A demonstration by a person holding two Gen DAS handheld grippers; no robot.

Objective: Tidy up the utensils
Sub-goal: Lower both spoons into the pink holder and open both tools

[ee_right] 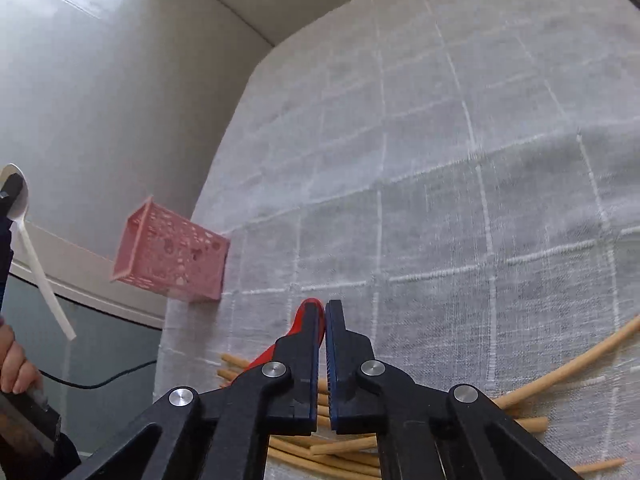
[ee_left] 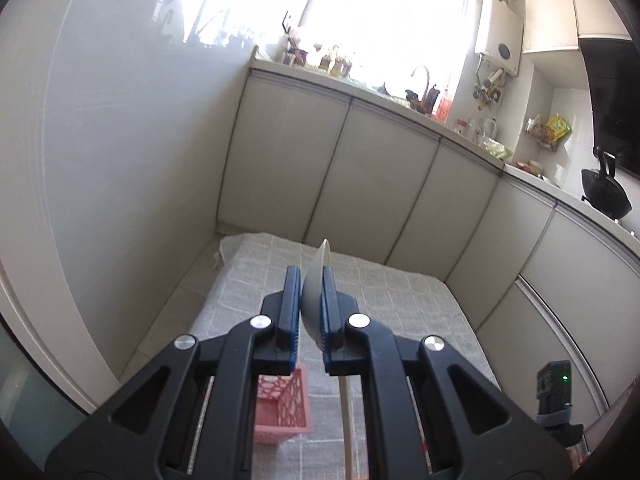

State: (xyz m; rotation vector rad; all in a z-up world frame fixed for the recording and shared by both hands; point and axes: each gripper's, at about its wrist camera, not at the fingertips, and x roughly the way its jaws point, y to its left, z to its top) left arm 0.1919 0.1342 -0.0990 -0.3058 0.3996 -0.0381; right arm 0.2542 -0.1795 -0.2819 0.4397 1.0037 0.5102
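White plastic spoon [ee_left: 316, 292] is clamped by its bowl in my left gripper [ee_left: 311, 308], handle hanging down, held up above the bench [ee_left: 400, 312] with its grey checked cloth. My right gripper [ee_right: 323, 320] is closed on a red spoon [ee_right: 306, 314] down at the cloth, right over a messy pile of wooden chopsticks [ee_right: 520, 388]. Pink perforated basket [ee_right: 170, 258] stands near the bench's left edge, apart from both spoons.
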